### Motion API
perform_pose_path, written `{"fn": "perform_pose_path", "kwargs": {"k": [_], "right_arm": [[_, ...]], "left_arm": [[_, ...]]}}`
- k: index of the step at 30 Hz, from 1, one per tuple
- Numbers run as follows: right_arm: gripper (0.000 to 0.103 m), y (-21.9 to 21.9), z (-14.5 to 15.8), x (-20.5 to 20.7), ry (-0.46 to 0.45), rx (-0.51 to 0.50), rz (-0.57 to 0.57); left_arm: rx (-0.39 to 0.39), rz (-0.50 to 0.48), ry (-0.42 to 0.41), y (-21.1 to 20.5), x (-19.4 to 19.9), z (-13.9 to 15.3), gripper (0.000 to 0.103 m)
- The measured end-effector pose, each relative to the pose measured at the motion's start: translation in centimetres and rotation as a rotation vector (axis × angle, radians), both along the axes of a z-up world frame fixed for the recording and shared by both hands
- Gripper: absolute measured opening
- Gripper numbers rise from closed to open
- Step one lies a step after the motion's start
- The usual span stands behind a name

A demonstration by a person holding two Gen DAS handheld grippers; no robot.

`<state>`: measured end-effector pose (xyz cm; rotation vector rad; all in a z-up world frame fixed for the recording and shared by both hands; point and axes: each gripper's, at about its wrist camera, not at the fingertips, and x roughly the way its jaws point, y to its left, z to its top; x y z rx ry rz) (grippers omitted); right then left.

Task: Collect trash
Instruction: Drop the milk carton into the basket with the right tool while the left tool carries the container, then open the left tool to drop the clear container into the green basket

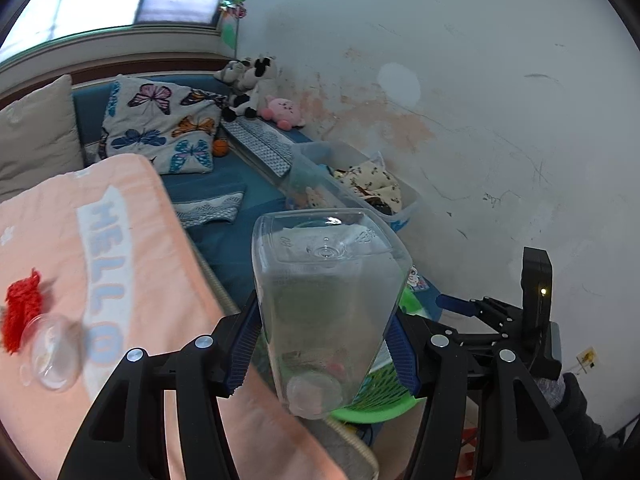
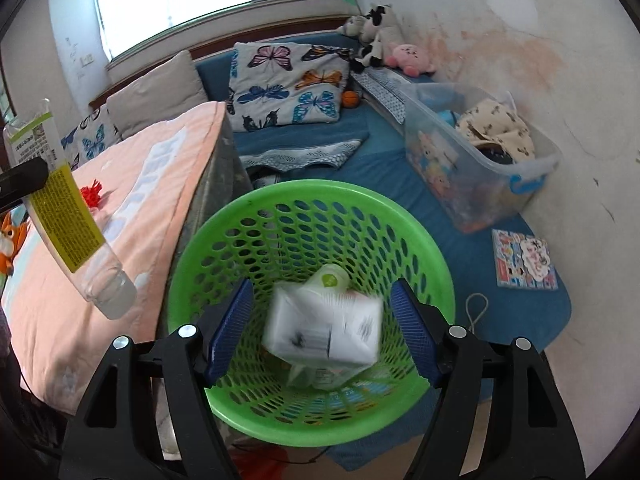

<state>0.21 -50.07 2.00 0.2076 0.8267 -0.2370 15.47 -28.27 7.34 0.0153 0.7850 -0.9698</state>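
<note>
**Bottle gripped at left, carton loose over the green basket**

The left gripper [image 1: 324, 344] has its jaws clamped on a clear plastic bottle [image 1: 320, 300], blue pads pressed against both sides, the base toward the camera and the neck pointing down. From the right wrist view the same bottle [image 2: 76, 216] hangs tilted over the edge of the bed, its yellow label showing.

The right gripper [image 2: 320, 332] has its jaws spread apart, and a white carton [image 2: 324, 332], blurred, sits between them without touching either pad, inside the mouth of the green mesh basket [image 2: 240, 216]. Other pale packaging lies at the basket's bottom.

Just left of the basket stands the bed with a peach blanket [image 2: 132, 184] reading "HELLO"; on it lie a red yarn tuft [image 1: 22, 316] and a clear plastic dome [image 1: 52, 356]. Beyond the basket spreads a blue mat [image 2: 404, 184], with a picture book [image 2: 524, 260] at right and a clear storage bin [image 2: 480, 160] of toys and cloth against the stained wall. Farther back lie a butterfly cushion [image 2: 288, 84] and plush toys [image 2: 384, 40] beneath the window.
</note>
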Motion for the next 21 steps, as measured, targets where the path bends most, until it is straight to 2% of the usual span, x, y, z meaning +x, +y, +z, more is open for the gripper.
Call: {"fn": "perform_pose_path", "kwargs": {"k": [9,21], "right_arm": [[0.072,-0.6,0.4,-1.3,-0.024,0.022,-0.004],[0.073,-0.6,0.6,-1.8,-0.036,0.034,-0.003]], "left_arm": [[-0.008,-0.02,0.028,-4.2,0.2,-1.4,0.056],[0.058,-0.03,0.073,-7.0,0.0,-4.5,0.057]]}}
